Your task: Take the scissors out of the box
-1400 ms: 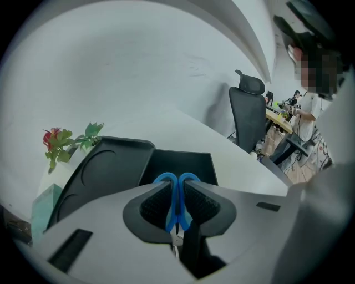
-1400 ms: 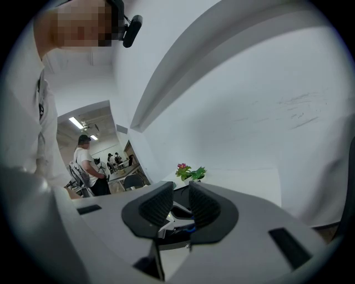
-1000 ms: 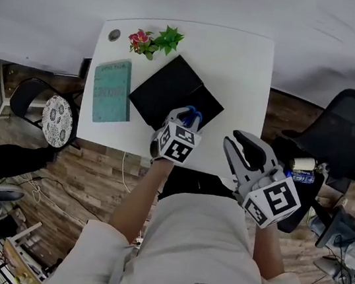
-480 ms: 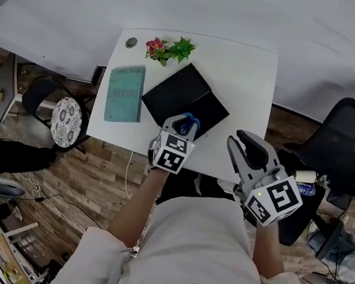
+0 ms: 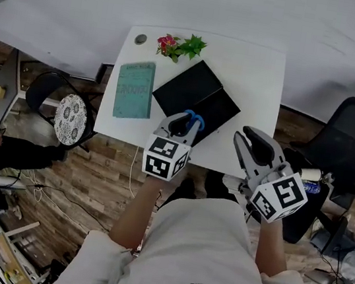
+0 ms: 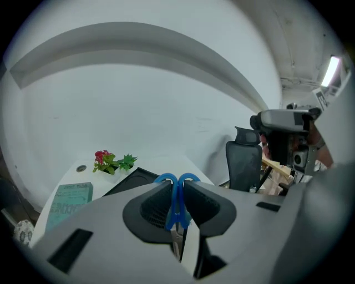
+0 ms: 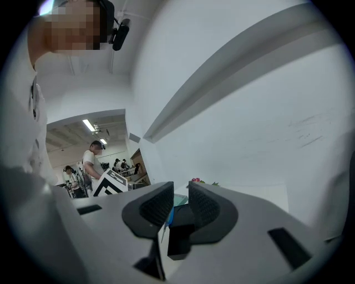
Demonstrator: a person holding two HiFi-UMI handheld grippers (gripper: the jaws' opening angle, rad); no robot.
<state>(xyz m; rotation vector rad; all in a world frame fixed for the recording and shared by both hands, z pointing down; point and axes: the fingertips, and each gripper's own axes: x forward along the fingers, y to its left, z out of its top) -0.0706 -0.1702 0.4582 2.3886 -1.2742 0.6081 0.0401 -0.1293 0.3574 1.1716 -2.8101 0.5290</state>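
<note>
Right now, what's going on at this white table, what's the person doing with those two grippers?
A person stands at a white table with a gripper in each hand. The left gripper is shut on the blue-handled scissors, holding them in the air over the near edge of the black box. The right gripper hangs off to the side, jaws slightly apart, nothing between them. A teal book lies beside the box.

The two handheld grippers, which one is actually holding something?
The left gripper: its jaws are clamped on the blue-handled scissors. The right gripper has its jaws slightly apart with nothing between them.
</note>
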